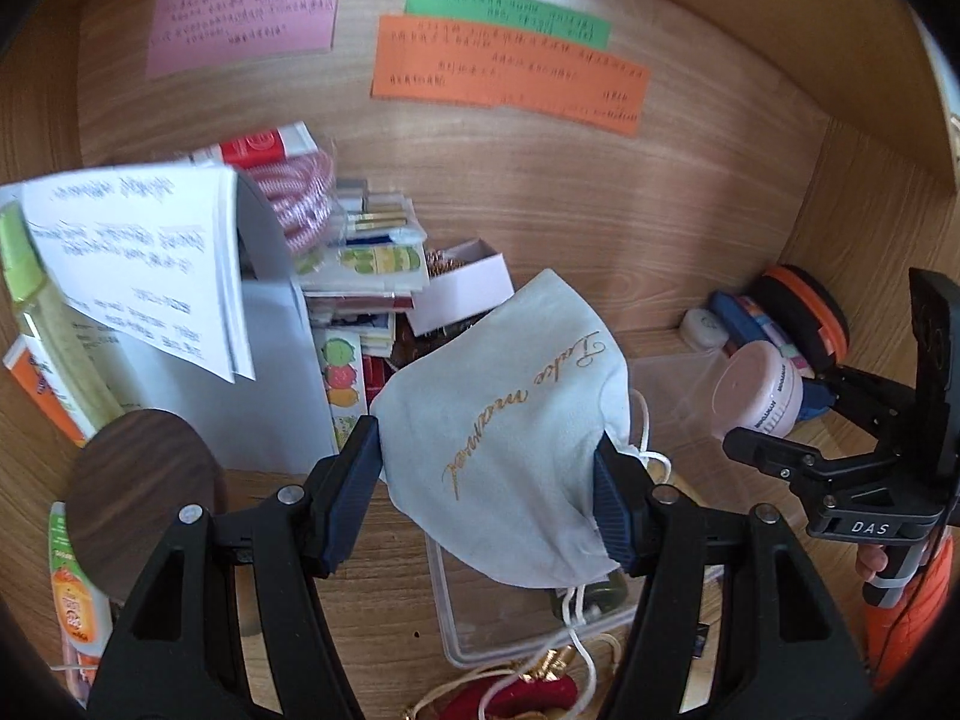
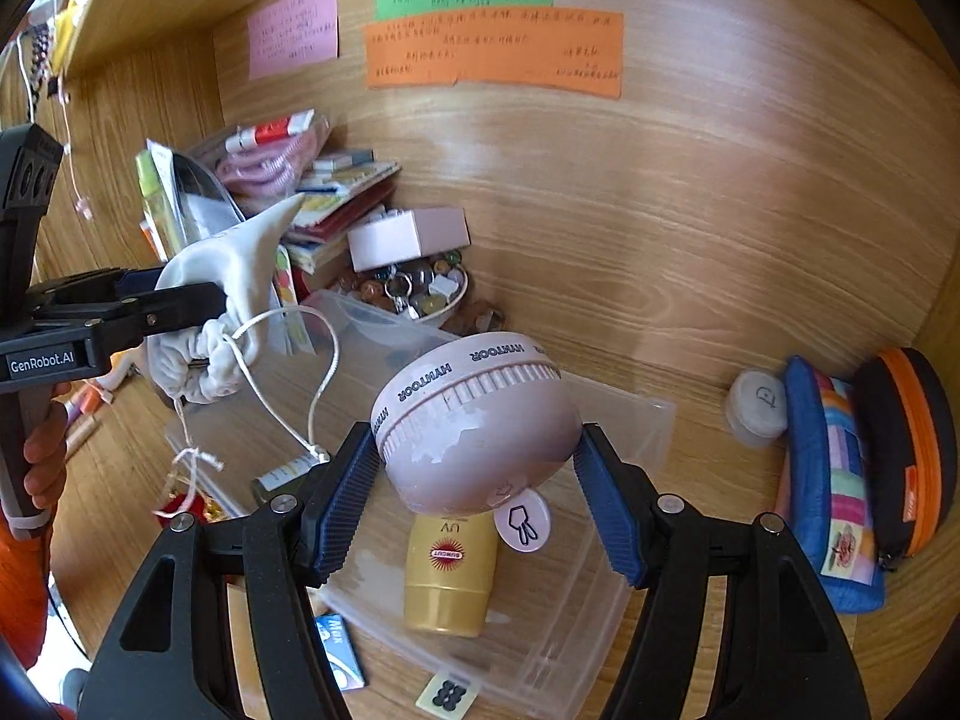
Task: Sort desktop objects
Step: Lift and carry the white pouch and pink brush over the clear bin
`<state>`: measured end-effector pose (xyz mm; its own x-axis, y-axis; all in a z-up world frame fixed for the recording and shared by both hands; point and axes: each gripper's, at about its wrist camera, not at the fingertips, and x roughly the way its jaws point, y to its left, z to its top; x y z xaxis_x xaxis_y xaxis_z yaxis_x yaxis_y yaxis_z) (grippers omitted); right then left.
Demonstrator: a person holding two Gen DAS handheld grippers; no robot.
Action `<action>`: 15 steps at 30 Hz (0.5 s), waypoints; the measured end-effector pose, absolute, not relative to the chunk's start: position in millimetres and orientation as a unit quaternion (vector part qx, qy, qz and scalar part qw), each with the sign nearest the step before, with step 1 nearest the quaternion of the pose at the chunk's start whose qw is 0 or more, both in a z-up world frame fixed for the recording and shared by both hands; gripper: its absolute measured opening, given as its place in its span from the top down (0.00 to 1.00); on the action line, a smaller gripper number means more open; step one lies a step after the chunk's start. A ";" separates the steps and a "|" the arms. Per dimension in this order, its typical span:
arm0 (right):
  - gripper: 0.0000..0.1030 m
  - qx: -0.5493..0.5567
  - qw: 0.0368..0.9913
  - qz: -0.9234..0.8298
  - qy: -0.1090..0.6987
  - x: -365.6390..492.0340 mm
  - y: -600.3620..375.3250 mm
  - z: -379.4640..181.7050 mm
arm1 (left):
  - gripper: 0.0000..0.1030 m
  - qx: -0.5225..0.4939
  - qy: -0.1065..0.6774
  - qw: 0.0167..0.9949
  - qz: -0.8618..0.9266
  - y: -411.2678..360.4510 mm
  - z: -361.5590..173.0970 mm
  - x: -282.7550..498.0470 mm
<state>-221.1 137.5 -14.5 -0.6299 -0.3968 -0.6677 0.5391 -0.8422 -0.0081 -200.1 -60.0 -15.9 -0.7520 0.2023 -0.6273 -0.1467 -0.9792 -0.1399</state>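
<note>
My left gripper (image 1: 487, 480) is shut on a pale grey drawstring pouch (image 1: 510, 420) with gold script, held above the desk. From the right wrist view the same pouch (image 2: 240, 282) hangs at the left with its white cord (image 2: 288, 384) dangling. My right gripper (image 2: 477, 480) is shut on a round pink jar (image 2: 474, 426) with dark lettering around its lid. That jar (image 1: 759, 390) also shows at the right in the left wrist view, in the other gripper. Below the jar a clear plastic tray (image 2: 600, 588) holds a yellow sunscreen tube (image 2: 450, 576).
A messy pile of books, papers and a pink coiled cable (image 1: 306, 192) sits at the back left, with a small pink box (image 2: 414, 237) and a bowl of beads (image 2: 420, 294). Pencil cases (image 2: 840, 480) and a white round container (image 2: 759, 405) stand right. Coloured notes (image 2: 492, 51) hang on the back panel.
</note>
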 end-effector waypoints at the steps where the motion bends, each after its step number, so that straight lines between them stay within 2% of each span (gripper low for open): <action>1: 0.39 0.346 0.261 -0.895 0.105 -223.3 136.9 -17.0 | 0.38 -0.344 -0.041 0.094 0.933 -59.0 -19.7 -203.6; 15: 0.39 0.378 0.252 -0.875 0.164 -245.8 118.5 -39.3 | 0.37 -0.369 0.001 0.086 0.925 -41.3 -48.3 -223.9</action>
